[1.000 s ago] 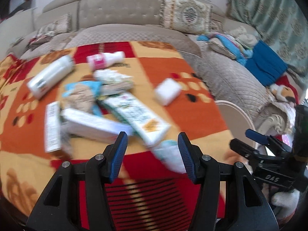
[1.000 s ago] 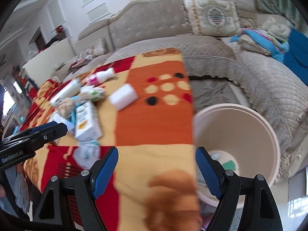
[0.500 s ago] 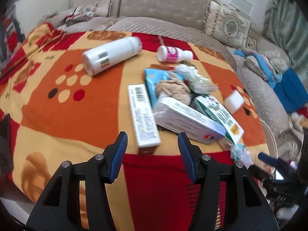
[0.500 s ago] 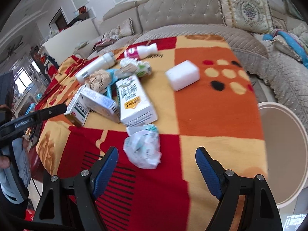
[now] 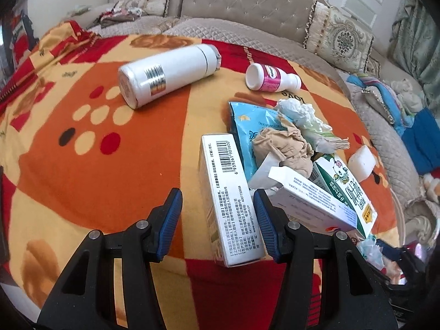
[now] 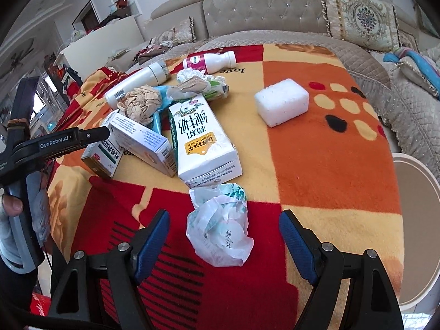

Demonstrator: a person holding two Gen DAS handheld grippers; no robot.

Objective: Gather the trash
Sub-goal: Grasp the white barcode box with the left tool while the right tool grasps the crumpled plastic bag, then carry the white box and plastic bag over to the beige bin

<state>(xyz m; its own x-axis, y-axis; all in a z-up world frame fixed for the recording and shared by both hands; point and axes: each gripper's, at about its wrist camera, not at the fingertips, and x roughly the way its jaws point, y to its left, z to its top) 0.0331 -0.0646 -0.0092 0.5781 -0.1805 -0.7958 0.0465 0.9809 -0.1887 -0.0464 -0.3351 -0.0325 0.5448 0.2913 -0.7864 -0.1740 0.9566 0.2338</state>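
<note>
Trash lies on a table with a red, orange and yellow cloth [image 5: 82,170]. My left gripper [image 5: 217,214] is open, its fingers on either side of a long white barcode box [image 5: 225,200]. Beside it lie a second white box [image 5: 310,200], a milk carton [image 6: 198,140], a crumpled brown paper [image 5: 286,148] and a blue packet [image 5: 247,126]. My right gripper [image 6: 224,244] is open around a crumpled white plastic bag [image 6: 220,231]. The left gripper also shows in the right wrist view [image 6: 90,136], at the box pile.
A white flask [image 5: 167,74] and a small pink-labelled bottle [image 5: 269,78] lie at the far side. A white foam block [image 6: 280,104] lies to the right. A beige bin [image 6: 418,214] stands off the table's right edge. A tufted sofa runs behind.
Both grippers have swung left, from the bin side to the trash pile. The left now straddles the barcode box and the right has come closer to the plastic bag.
</note>
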